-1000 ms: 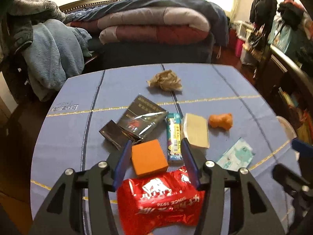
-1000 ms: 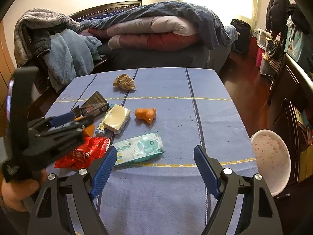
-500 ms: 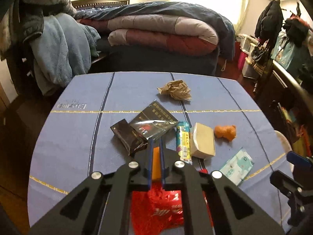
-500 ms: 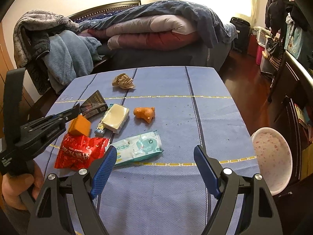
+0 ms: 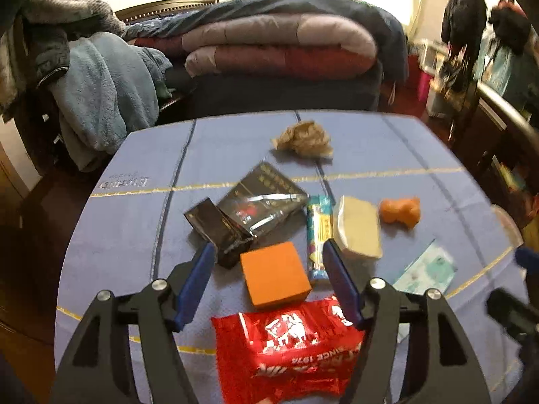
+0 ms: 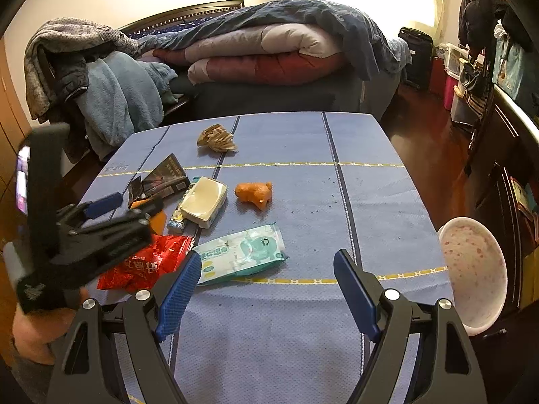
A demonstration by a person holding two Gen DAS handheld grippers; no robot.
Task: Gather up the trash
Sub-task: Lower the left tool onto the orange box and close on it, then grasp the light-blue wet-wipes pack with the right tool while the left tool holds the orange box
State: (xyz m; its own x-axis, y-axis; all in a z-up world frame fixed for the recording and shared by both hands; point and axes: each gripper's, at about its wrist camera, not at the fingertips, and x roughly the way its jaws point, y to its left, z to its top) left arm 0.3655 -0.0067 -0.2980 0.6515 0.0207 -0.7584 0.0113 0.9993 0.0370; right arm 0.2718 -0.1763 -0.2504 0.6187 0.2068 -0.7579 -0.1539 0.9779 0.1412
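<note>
The orange block (image 5: 274,277) is found lying flat on the blue-clothed counter (image 5: 134,222), near its near-left corner, between the parted blue fingers of the left hand-held gripper (image 5: 269,279); neither finger is seen to touch it. A red foil snack bag (image 5: 289,346) lies against the block's near side, towards the near edge. Beyond the block, a black box (image 5: 215,227) and a black foil packet (image 5: 262,202) are overlapped. A slim blue-and-yellow candy wrapper (image 5: 318,235) is laid just beside the block on its right, with a cream-coloured pack (image 5: 358,230) touching that wrapper's far side. An orange crumpled lump (image 5: 401,212) is set apart from the cream pack, further towards the right edge. A crumpled brown paper ball (image 5: 303,139) is placed alone near the far edge.

The right hand-held gripper (image 6: 267,289) is held over the near edge with its fingers wide apart and nothing between them. A teal wet-wipe pack (image 6: 241,254) lies just beyond its left finger, touching the red bag's corner. A white speckled bowl (image 6: 471,272) is seen off the counter's right edge, lower than the cloth. A bed with folded quilts (image 6: 262,54) stands beyond the far edge, and blue and grey blankets (image 6: 111,94) are draped beyond the far-left corner.
</note>
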